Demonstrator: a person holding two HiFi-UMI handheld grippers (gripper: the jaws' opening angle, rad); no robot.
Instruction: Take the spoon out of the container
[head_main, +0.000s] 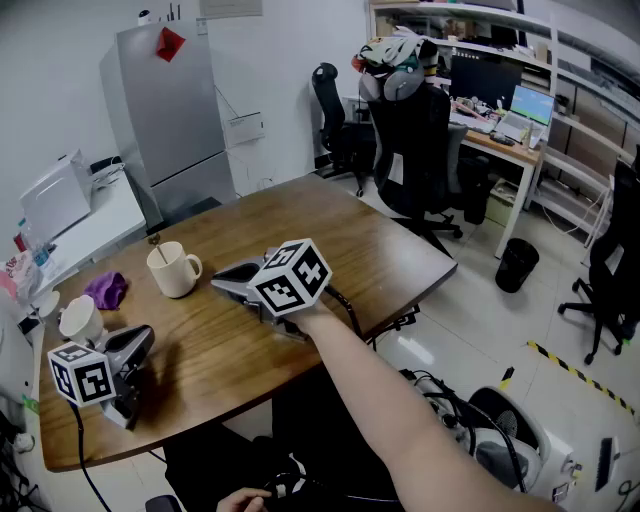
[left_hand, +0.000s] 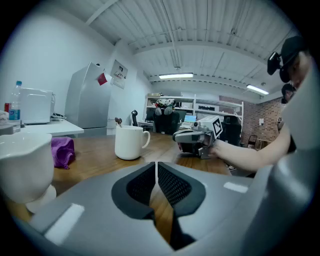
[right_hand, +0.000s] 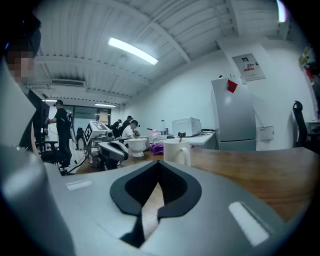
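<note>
1. Spoon (head_main: 154, 240) stands in the white mug (head_main: 176, 270). Only its handle tip shows above the rim, on the side away from the mug's handle.
2. Mug is upright on the left half of the wooden desk (head_main: 340, 250), apart from both tools.
3. Right tool (right_hand: 159, 169) has its jaws closed together with nothing between them. It is held on an outstretched arm (head_main: 400, 410) at mid-desk, low over the wood. I cannot tell if it rests on the desk.
4. Right tool's tips aim at the mug's handle side, near it but not touching.
5. Left tool (left_hand: 156, 167) also has its jaws closed and is empty. It sits on the desk near the front left corner, tilted slightly down.
6. Purple cloth (head_main: 105, 290) lies crumpled to the left of the mug.
7. White cup (head_main: 80, 318) stands nearer the front edge, between the cloth and the left tool and just beside that tool.
8. In the left gripper view the mug is ahead, a little left of centre, with the right tool beyond it to the right.
</note>
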